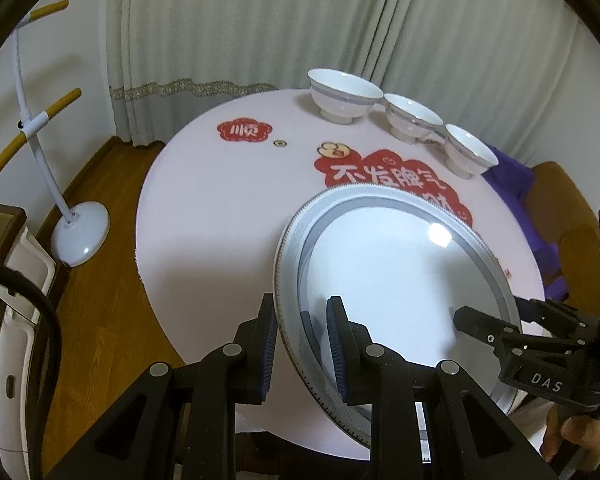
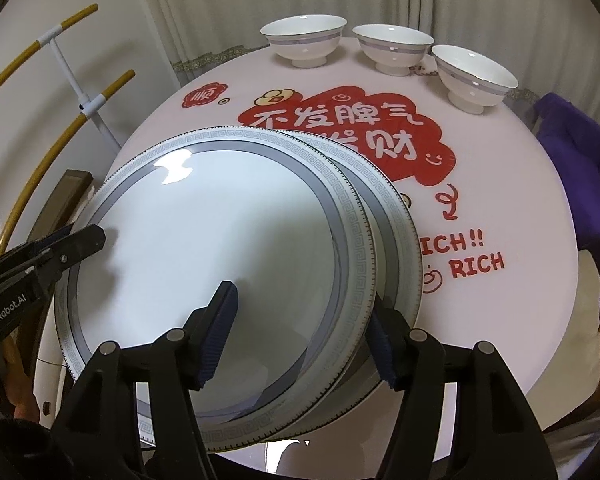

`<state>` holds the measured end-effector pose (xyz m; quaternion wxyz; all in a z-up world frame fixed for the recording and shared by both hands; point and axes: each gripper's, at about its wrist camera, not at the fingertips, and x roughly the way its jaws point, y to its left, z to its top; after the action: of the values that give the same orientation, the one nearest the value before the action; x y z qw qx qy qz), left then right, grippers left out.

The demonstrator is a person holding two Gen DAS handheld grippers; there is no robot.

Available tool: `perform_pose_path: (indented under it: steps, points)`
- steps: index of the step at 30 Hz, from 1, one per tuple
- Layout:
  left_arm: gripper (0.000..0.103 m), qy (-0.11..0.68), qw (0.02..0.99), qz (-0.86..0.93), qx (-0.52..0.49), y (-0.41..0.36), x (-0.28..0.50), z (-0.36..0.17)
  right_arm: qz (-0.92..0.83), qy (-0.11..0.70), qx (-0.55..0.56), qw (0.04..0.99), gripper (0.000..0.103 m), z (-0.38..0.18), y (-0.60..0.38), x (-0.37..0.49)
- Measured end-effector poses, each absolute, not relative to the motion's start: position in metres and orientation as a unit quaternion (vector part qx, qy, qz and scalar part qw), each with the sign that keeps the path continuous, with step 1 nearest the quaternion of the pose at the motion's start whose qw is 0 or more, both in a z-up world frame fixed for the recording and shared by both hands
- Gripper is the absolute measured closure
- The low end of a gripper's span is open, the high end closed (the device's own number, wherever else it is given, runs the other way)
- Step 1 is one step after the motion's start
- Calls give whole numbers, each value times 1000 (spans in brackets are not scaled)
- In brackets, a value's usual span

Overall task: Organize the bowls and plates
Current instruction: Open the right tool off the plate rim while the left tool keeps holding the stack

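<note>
A large white plate with a grey patterned rim (image 1: 400,280) is pinched at its near-left rim by my left gripper (image 1: 300,320), one pad above and one below. In the right wrist view this top plate (image 2: 220,240) lies offset to the left over a second matching plate (image 2: 396,232). My right gripper (image 2: 300,296) straddles the top plate's near rim with its jaws wide apart, neither pad pressing on it. Each gripper shows in the other's view: the left gripper (image 2: 88,236) and the right gripper (image 1: 492,312). Three white footed bowls (image 2: 304,40) (image 2: 392,48) (image 2: 474,76) stand in a row at the table's far side.
The round table (image 1: 204,208) has a pink cloth with red lettering. A white floor stand (image 1: 80,236) with yellow hoops stands on the wooden floor at left. A purple cloth (image 2: 572,152) lies on a seat at right. A hand (image 1: 572,436) holds the right gripper.
</note>
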<state>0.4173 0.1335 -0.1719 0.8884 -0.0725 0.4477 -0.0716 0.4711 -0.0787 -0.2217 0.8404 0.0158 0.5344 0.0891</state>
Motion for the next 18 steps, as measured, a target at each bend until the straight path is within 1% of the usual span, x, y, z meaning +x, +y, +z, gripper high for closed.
perform_pose_path:
  steps: [2,5,7,10,12,18]
  points:
    - [82,450,887,-76,-76,133,418,-174,92,534,21,840,39,-222,-79,472]
    - [82,452,884,-80,-83,132,421,-177,102,534,33,838,34,-224,-79,472]
    - [80,455,881,-85,-98,135,424,-179,102,533,39,839,33,-224,-78,472]
    - [86,444,885,-83,-107,140,424,-179,103,534,37,839,33,-224,-78,472]
    - [87,444,884,-87,-116,144,424,-180,104,533,38,839,33,-224,-78,472]
    - [90,439,885,-88,-125,150,421,-180,109,535,41,837,33,-225,-77,472]
